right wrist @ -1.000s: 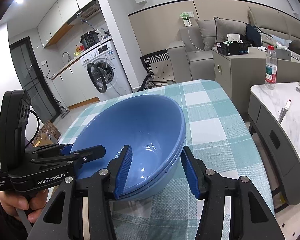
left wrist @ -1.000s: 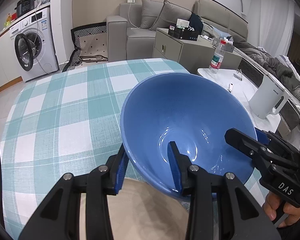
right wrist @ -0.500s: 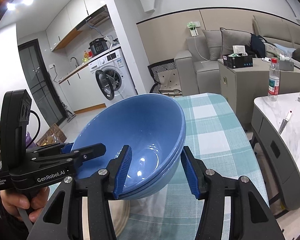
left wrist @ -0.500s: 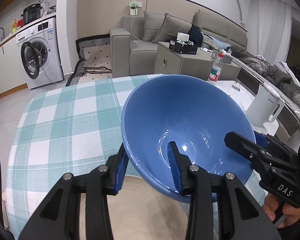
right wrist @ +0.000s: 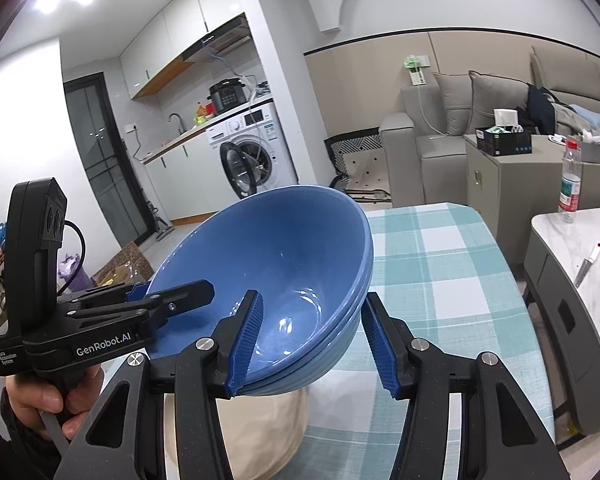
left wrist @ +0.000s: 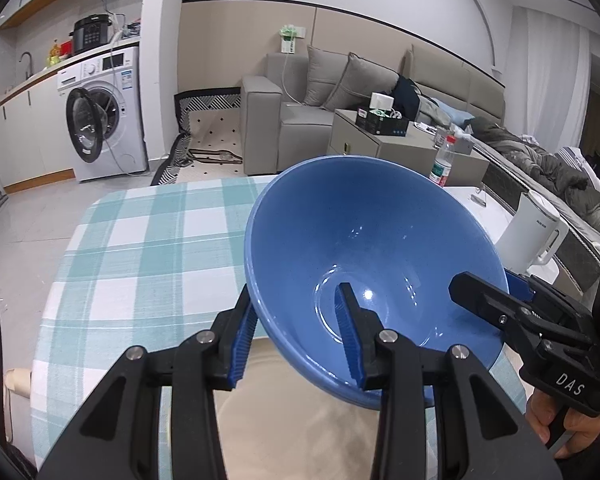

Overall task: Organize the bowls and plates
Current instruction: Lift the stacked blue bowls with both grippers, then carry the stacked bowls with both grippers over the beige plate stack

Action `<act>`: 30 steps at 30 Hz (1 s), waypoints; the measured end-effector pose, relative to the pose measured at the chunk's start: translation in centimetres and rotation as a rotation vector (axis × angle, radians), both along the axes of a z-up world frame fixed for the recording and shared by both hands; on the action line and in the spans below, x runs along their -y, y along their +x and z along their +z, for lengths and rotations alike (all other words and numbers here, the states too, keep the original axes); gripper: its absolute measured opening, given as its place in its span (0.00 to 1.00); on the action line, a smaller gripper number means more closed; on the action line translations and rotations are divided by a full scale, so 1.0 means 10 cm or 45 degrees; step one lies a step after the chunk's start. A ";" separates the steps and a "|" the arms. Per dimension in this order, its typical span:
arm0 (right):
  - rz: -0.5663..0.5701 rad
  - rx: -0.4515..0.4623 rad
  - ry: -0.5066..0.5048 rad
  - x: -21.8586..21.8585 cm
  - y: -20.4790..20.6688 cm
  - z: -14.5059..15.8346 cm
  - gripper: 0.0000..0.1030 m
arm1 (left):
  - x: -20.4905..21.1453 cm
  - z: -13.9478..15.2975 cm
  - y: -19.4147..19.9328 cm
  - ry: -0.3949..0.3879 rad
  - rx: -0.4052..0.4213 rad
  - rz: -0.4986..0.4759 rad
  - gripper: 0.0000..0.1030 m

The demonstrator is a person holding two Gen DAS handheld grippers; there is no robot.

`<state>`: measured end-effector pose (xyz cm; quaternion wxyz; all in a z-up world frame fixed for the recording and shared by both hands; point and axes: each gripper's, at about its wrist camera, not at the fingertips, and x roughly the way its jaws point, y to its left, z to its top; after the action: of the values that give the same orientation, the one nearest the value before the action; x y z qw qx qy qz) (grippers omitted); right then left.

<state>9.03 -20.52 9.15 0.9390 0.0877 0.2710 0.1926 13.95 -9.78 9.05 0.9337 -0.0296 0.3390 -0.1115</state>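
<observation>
Two grippers, left (left wrist: 296, 330) and right (right wrist: 310, 338), each pinch one rim of the glossy blue nested bowls (right wrist: 284, 280), held tilted above a cream round plate (left wrist: 300, 420) on the checked surface (left wrist: 148, 248). Carrying step; next needs level, joint lowering.

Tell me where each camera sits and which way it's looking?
Left wrist: sits on the left gripper, looking down along its fingers across the bowls toward the sofa; the right gripper and a hand show.
Right wrist: sits on the right gripper, looking across the bowls toward the washer; the left gripper and a hand show.
Shared: bowls, checked table, washer, sofa, bottle.
</observation>
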 end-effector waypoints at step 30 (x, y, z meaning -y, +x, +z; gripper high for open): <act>0.196 -0.073 -0.113 -0.86 -0.18 -0.28 0.51 | -0.68 -0.31 -0.50 0.006 -0.025 0.172 0.37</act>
<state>7.26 -11.90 6.37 0.9162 0.0304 0.3121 0.2496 8.98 -2.96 5.95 0.9358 -0.0513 0.3456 -0.0472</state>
